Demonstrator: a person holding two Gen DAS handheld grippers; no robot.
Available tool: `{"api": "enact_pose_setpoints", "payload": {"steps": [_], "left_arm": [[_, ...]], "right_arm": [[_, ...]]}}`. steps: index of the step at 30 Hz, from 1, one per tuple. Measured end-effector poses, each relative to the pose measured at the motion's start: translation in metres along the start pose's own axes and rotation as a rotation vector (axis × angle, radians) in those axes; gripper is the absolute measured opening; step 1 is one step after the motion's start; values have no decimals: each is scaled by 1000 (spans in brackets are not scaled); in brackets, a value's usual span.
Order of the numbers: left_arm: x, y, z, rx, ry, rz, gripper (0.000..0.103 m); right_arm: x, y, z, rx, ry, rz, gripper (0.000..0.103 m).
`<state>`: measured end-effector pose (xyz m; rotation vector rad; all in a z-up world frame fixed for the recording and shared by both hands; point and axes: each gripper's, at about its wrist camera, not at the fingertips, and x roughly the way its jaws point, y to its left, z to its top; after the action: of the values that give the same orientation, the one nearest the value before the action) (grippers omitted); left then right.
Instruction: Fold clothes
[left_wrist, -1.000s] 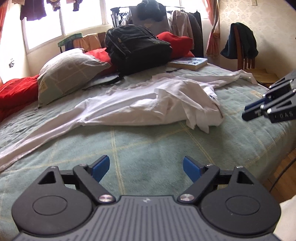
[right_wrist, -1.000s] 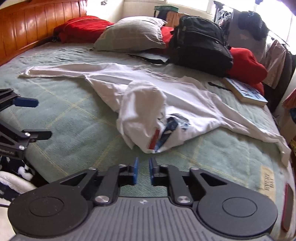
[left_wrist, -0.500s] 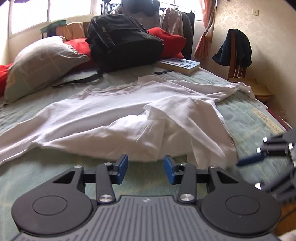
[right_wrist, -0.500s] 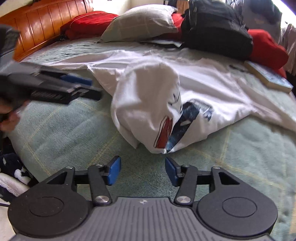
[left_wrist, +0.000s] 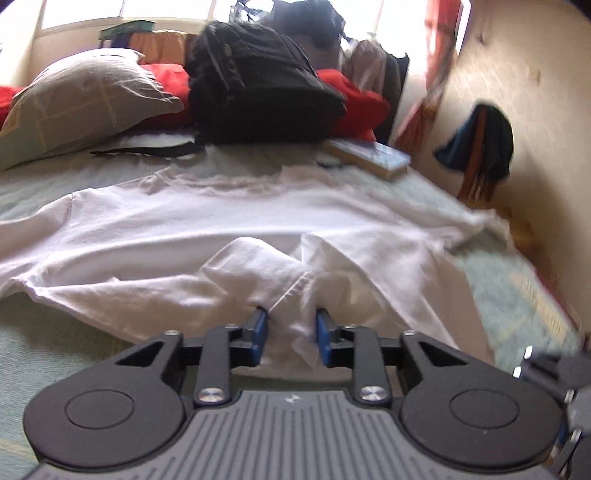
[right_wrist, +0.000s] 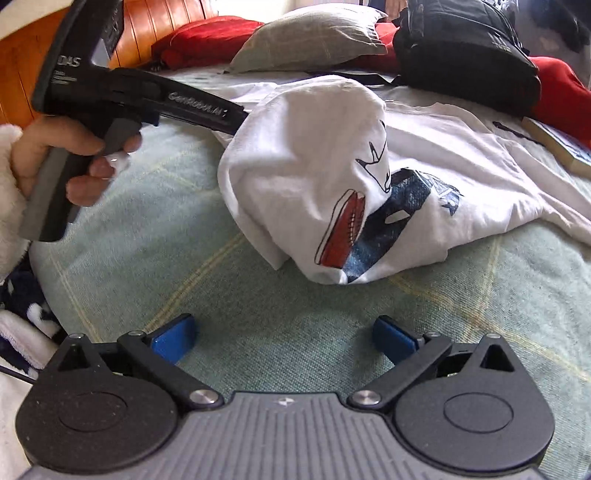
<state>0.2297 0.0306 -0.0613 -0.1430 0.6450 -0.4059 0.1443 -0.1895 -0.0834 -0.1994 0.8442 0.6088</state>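
A white long-sleeved shirt (left_wrist: 258, 221) with a red and blue print (right_wrist: 369, 221) lies crumpled across the green bedspread (right_wrist: 147, 258). My left gripper (left_wrist: 291, 334) is at the shirt's near hem. Its jaws are closing, and a bunched fold of the white cloth fills the gap and touches both blue pads. In the right wrist view a hand (right_wrist: 66, 158) holds that gripper's black handle (right_wrist: 110, 92), and its tips are hidden behind a raised hump of the shirt. My right gripper (right_wrist: 284, 338) hovers over bare bedspread just short of the printed hem. Its jaws are opening wide with nothing between them.
A black backpack (left_wrist: 258, 74), a grey pillow (left_wrist: 81, 103), red bedding (left_wrist: 354, 107) and a book (left_wrist: 369, 155) lie at the far side of the bed. A wooden headboard (right_wrist: 147, 29) is at the left. A chair draped with dark clothes (left_wrist: 480, 147) stands by the wall.
My left gripper moved forward to the shirt's hem and narrowed around a fold of it. My right gripper sank toward the bed and went from nearly shut to wide open.
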Motion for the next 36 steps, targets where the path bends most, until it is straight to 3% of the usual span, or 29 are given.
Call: {"api": "enact_pose_setpoints", "payload": {"steps": [3, 6, 12, 18, 27, 31, 36], "left_arm": [[11, -2, -3, 31, 50, -23, 24], [6, -2, -5, 42, 52, 5, 10], [-48, -8, -1, 158, -32, 59, 7], [-110, -17, -19, 329, -55, 122, 7], [-174, -13, -76, 465, 72, 250, 8], [-182, -1, -92, 448, 148, 306, 11], [-204, 3, -91, 427, 146, 340, 14]], "right_arm": [[-1, 3, -3, -14, -14, -11, 103], [-3, 6, -7, -17, -33, -17, 103], [-8, 13, -17, -36, -73, -35, 103], [-9, 8, -17, -43, -80, -55, 103], [-10, 10, -9, -10, -55, -70, 103], [-9, 13, -7, 10, -39, -75, 103], [-14, 12, -4, 47, -17, -59, 103]]}}
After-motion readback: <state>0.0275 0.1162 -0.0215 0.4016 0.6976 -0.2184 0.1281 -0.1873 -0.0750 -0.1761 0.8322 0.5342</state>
